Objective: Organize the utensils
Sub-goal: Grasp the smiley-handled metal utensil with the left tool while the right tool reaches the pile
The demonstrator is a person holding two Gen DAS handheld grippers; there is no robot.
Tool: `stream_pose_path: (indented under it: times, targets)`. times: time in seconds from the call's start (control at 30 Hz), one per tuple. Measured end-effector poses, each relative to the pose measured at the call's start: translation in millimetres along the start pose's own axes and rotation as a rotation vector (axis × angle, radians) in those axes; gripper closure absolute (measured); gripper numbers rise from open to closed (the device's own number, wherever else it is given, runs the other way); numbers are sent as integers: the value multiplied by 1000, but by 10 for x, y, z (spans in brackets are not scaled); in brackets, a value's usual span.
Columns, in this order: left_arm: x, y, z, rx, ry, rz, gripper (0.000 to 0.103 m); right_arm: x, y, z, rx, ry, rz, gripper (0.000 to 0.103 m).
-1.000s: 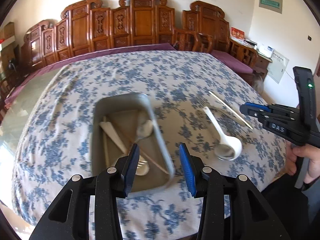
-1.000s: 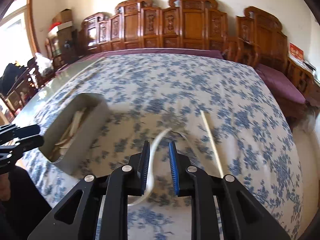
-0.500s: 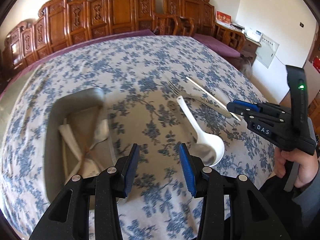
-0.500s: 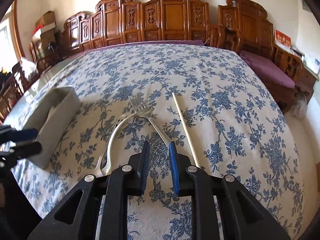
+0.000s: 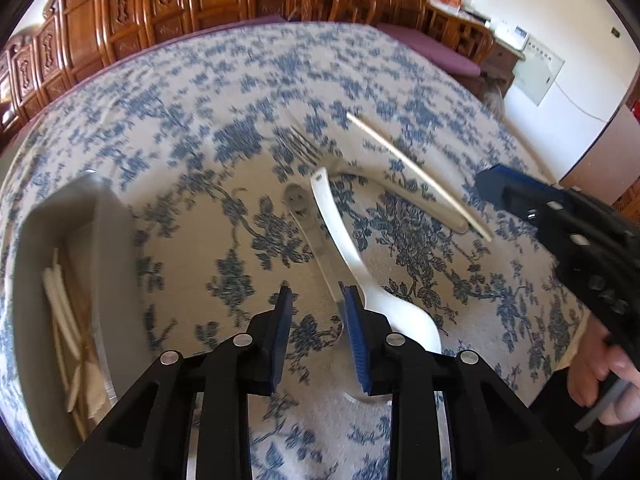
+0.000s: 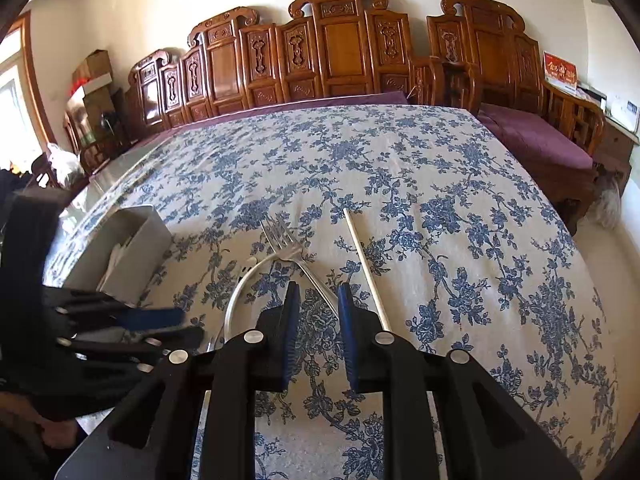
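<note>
A white ceramic spoon [image 5: 340,240] lies on the flowered tablecloth with a metal spoon [image 5: 308,224] close along its left side. Beyond them lie a fork [image 5: 308,148] and a single pale chopstick [image 5: 416,172]. My left gripper [image 5: 316,312] hovers low over the two spoons; its jaws are closing, with the metal spoon's handle just past the tips and nothing pressed. My right gripper [image 6: 318,312] hangs over the fork [image 6: 284,244] handle, jaws a narrow gap apart and empty, with the chopstick [image 6: 366,268] just to its right.
A grey tray [image 5: 108,248] at the left holds a white spoon and chopsticks. The right gripper [image 5: 492,188] and a hand [image 5: 600,380] sit at the right table edge. Carved wooden chairs [image 6: 344,48] line the far side.
My left gripper swung from above the tray to the right and down over the two spoons, and its jaws narrowed. The right gripper shifted slightly forward over the fork.
</note>
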State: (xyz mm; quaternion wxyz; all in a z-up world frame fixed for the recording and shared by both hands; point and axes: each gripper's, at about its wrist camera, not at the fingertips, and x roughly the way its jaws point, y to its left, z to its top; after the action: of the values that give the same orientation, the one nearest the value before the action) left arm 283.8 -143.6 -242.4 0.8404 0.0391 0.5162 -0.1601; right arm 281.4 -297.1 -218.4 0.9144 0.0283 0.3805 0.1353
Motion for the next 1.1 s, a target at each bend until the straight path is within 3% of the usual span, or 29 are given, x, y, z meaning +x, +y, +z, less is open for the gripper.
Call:
stream_pose_path:
  times: [0.17,0.37,0.4,0.47,0.6,1.1]
  targets:
    - [159,-59,60,-14,53,-19,80,4,17,7,5,-2,17,81]
    - [229,-92,105,-6,81,11,80,-4,32,15,6,-4,23,81]
    - [232,-93,118,-6,81,14,82,-7,30,14,7,-5,24,81]
    - [240,-100,123,-1,80,32,94,-5,35,11,9,-4,27,81]
    - [220,-74,101,-7,78,16,98,17,50,9,11,3,33,81]
    - [-302,162,-117,-16,-62,39,98,292,171,-67,-24,93,59,81]
